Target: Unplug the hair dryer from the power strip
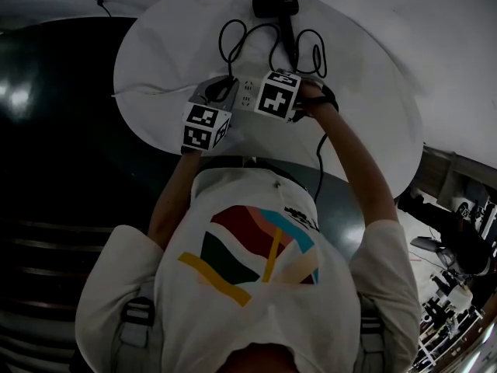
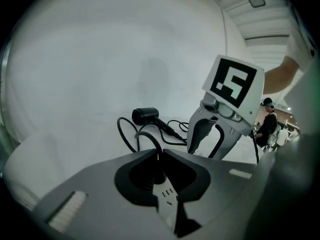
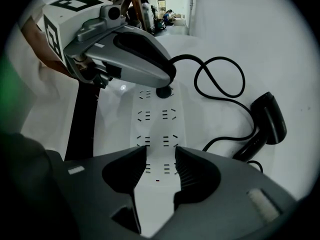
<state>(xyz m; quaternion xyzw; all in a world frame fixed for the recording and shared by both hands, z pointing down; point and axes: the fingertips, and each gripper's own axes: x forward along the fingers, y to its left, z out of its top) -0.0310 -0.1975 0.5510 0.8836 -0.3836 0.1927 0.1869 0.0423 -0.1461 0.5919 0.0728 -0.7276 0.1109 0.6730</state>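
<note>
Round white table (image 1: 155,53). Hair dryer (image 1: 276,6) lies on its side at the far edge. Its black cord (image 3: 220,79) runs in loose loops toward the table's middle.

Power strip (image 3: 156,116), white, lies flat near the centre, lengthwise left to right, with paired rows of sockets. The socket at the left end holds the dryer's black plug (image 3: 163,91), which is seated in the strip.

Left gripper (image 2: 160,155): tilted down over the strip's left end. Jaws are drawn nearly together, pinching the plug where the cord enters it. The cord rises out from between the tips, and a strip of white socket face shows just below them.

Right gripper (image 3: 160,156): pointing straight down over the strip's right end, just beside the left gripper. Jaws are spread wide, and the strip's face, with sockets and a small red light, shows in the gap. The strip's long edges run in behind the pads. I cannot tell whether the pads squeeze its sides or only stand on or over it.

Head view: both marker cubes sit close together above the strip, arms reaching in from the near side. The dryer is well apart from both grippers.
</note>
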